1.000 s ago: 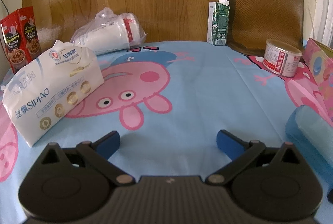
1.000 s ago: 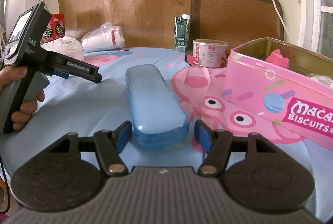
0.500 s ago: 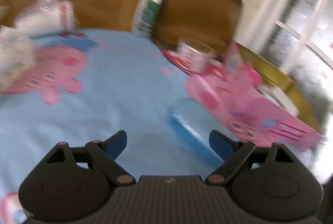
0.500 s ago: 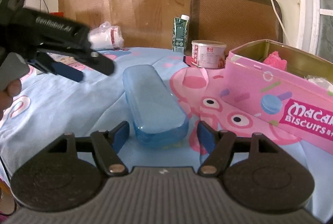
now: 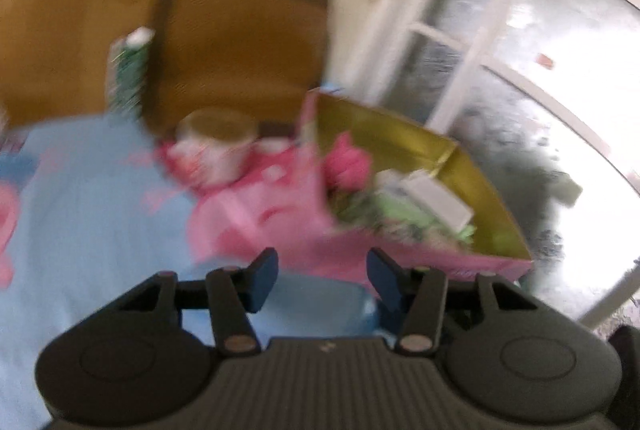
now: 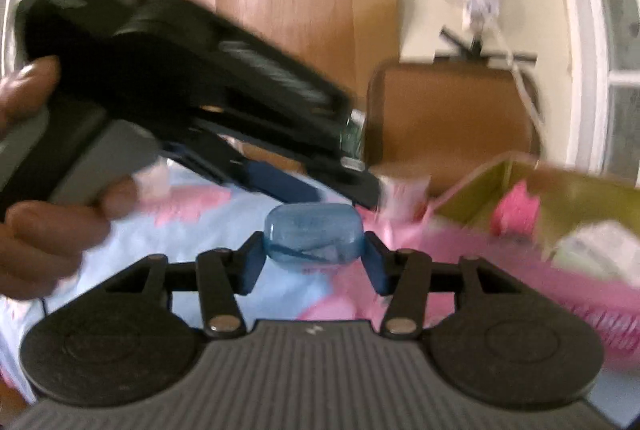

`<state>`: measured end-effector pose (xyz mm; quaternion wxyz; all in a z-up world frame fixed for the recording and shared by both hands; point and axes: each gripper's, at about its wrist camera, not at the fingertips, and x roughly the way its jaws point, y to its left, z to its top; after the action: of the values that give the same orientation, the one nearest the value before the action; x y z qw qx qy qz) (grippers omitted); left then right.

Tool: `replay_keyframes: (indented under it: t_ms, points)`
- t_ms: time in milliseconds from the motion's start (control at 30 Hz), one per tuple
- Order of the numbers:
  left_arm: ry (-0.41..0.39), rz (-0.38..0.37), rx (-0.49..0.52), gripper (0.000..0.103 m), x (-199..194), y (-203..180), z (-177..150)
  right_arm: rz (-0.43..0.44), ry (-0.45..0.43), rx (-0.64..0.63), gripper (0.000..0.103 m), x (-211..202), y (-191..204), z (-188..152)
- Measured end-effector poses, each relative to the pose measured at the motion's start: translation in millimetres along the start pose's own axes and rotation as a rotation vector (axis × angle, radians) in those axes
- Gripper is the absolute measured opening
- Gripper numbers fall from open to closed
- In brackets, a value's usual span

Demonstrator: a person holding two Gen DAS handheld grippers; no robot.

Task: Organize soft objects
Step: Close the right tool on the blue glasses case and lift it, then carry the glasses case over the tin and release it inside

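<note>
On the left of the right wrist view a person's hand [image 6: 44, 158] grips the left gripper [image 6: 288, 186], which angles down across the blue cartoon-printed tablecloth [image 6: 168, 242] toward the middle of the table. From its own camera the left gripper [image 5: 322, 276] has nothing between its blue pads; its jaws are closing on empty air above the cloth, with the near wall of the pink biscuit tin [image 5: 400, 254] just beyond them.

In the middle, the right gripper [image 6: 314, 256] has the translucent blue pouch [image 6: 314, 234] between its pads. Its jaws are closing and both pads look pressed to the pouch's ends, so it reads as grasped and probably lifted off the cloth, though the blur leaves that last part uncertain.

Behind, near the table's far edge, stand a green carton [image 5: 128, 78] and a round can [image 5: 218, 146].

Toward the right edge sits the open biscuit tin [image 6: 560, 262], gold inside, already holding a pink fluffy item [image 6: 516, 210] and white and green packets [image 5: 408, 210].

The step in hand appears to be carrying the pouch to the tin. The next move calls for raising it over the tin's near wall, finding a free spot beside the pink item, and letting go only once it is inside.
</note>
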<state>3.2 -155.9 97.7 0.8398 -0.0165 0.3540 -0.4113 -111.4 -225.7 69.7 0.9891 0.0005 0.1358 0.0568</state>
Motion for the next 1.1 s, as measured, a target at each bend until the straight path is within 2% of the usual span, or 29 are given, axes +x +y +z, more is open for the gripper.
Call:
replay_keyframes:
  t_ms: [67,133,267,333,467,500,600,667,700,733,767,833,900,1000,1100]
  points:
    - [-0.004,0.002,0.071,0.050,13,-23,13,-0.045,-0.046,-0.018,0.054,-5,-5,9]
    - [-0.021,0.002,0.107,0.051,17,-37,20,-0.058,-0.054,-0.001,0.054,-10,-14,14]
    - [-0.044,0.035,0.088,0.063,11,-29,21,-0.007,-0.013,0.066,0.054,-21,-39,1]
    - [0.000,0.071,0.064,0.064,10,-15,12,0.007,0.017,0.075,0.054,-30,-51,-12]
    - [0.141,0.077,-0.024,0.068,20,12,-18,0.009,0.082,0.140,0.055,-47,-47,-39]
    - [0.163,0.073,-0.049,0.073,23,16,-23,0.007,0.106,0.153,0.055,-47,-47,-45]
    - [0.208,0.018,-0.125,0.080,32,23,-39,-0.004,0.159,0.135,0.057,-41,-42,-56]
    - [0.234,0.013,-0.137,0.081,43,23,-46,0.000,0.178,0.119,0.062,-33,-39,-57]
    - [0.240,0.018,-0.138,0.086,48,23,-49,0.010,0.183,0.111,0.065,-30,-35,-58]
    - [0.232,0.008,-0.148,0.087,51,24,-53,0.016,0.186,0.096,0.070,-23,-33,-57]
    - [0.211,0.012,-0.135,0.086,52,21,-54,0.018,0.189,0.076,0.069,-17,-28,-57]
    - [0.207,-0.016,-0.131,0.074,53,19,-54,0.021,0.185,0.012,0.058,-7,-17,-53]
    - [0.183,0.016,-0.141,0.074,44,18,-50,0.030,0.171,0.027,0.058,-5,-9,-46]
    - [0.122,-0.003,-0.125,0.073,17,17,-30,0.048,0.091,0.041,0.058,-11,-10,-26]
    - [0.040,0.004,-0.045,0.073,4,-6,3,0.024,-0.004,0.051,0.058,-13,-18,3]
